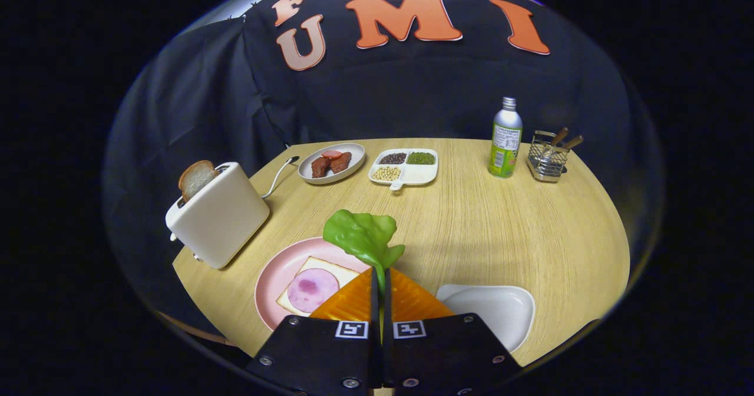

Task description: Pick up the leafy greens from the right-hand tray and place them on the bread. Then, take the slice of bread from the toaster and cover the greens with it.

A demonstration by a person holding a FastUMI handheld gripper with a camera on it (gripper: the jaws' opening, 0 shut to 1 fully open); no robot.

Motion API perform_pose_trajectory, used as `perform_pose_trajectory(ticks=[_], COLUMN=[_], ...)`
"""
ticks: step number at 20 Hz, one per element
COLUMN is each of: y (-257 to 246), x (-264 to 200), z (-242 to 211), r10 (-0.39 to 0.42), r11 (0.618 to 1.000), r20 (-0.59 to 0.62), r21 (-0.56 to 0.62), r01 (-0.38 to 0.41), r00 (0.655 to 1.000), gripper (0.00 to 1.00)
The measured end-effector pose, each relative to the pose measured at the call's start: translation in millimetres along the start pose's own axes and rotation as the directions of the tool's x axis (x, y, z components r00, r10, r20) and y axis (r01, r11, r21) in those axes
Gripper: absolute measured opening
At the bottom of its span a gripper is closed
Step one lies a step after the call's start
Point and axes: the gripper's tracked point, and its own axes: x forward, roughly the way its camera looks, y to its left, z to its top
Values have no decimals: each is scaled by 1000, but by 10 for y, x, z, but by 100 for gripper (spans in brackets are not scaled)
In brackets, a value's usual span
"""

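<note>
Round wooden table [471, 225]: white toaster [221, 216] far left with bread slice [196, 178] still in its slot; pink plate [277, 278] holds bread with ham [312, 287]; white tray [500, 307] to the right. Gripper [380, 284] is closed, both fingers pinching the lettuce leaf [362, 237] by its stem, leaf upright just right of the plate. Held level, aimed forward. Suggest shifting left over the ham, lowering until the leaf drapes flat, then releasing.

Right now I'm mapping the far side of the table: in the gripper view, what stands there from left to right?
Toaster → oval plate of meat → divided tray of beans → bottle → wire caddy. The tongs pinch the leafy greens.
</note>
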Motion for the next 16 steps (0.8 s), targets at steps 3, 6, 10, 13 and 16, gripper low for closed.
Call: perform_pose_trajectory(ticks=[3, 6, 10, 13, 16], y=[194, 314, 442, 538, 656], x=[91, 177, 312, 397, 482], z=[-25, -80, -171, -249, -332], r10=[42, 67, 88, 114, 151], r11=[999, 997, 995, 992, 988], r20=[-15, -35, -71, -103, -136], r21=[-20, -38, -48, -39, -21], r01=[-42, -68, -92, -119, -155], r00=[999, 997, 994, 988, 979], gripper=[2, 2, 2, 2, 2])
